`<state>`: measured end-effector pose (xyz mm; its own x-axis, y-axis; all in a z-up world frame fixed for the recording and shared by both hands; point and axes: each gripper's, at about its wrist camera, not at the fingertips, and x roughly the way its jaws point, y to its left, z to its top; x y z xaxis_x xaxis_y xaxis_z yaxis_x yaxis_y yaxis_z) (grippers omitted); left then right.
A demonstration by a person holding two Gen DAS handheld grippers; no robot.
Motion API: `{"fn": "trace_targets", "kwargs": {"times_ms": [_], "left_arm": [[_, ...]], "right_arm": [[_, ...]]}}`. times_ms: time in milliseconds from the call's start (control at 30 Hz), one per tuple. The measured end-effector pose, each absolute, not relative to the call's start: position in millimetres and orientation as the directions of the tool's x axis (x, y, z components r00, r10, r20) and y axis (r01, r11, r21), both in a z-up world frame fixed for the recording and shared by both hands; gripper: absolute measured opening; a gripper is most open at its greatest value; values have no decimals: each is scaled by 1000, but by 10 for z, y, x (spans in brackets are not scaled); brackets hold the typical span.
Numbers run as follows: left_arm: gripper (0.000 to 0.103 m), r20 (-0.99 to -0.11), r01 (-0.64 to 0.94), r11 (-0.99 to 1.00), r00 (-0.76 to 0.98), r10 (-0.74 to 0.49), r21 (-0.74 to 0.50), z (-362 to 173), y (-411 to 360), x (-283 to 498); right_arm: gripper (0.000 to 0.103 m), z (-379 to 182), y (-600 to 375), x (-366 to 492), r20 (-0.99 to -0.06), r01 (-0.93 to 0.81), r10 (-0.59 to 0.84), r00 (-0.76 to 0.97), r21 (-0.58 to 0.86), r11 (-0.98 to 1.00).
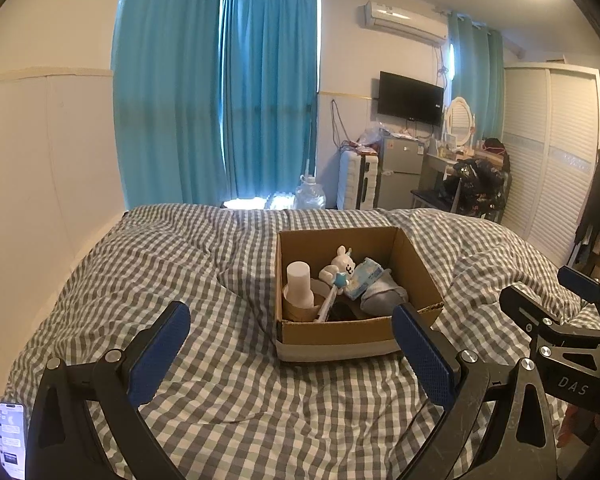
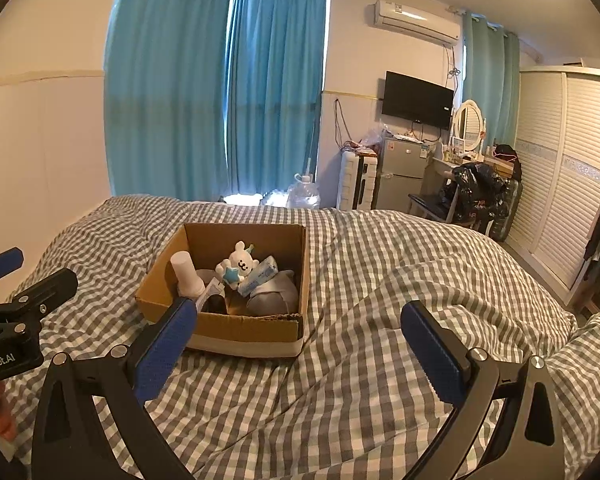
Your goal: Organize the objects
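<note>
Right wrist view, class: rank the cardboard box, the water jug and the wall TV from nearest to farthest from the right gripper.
From the right gripper, which is open and empty:
1. Cardboard box, on the bed, ahead and left.
2. Water jug, on the floor beyond the bed's far edge.
3. Wall TV, on the far wall, to the right.

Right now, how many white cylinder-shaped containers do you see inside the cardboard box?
1. The white cylinder stands upright in the near-left corner of the cardboard box, beside the white rabbit toy. Others may be hidden under the remaining items.
</note>
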<state>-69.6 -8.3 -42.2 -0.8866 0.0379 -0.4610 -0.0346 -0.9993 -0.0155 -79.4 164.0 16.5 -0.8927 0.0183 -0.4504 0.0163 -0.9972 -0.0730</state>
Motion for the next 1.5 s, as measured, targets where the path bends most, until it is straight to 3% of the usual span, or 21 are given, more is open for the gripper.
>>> {"fn": "trace_targets", "kwargs": {"times_ms": [1500], "left_arm": [[103,-475,-41,-999,-879,42,-12,-414,-84,-710]], "right_arm": [[102,112,1557,-813,-479,31,13,-877,-84,-996]]}}
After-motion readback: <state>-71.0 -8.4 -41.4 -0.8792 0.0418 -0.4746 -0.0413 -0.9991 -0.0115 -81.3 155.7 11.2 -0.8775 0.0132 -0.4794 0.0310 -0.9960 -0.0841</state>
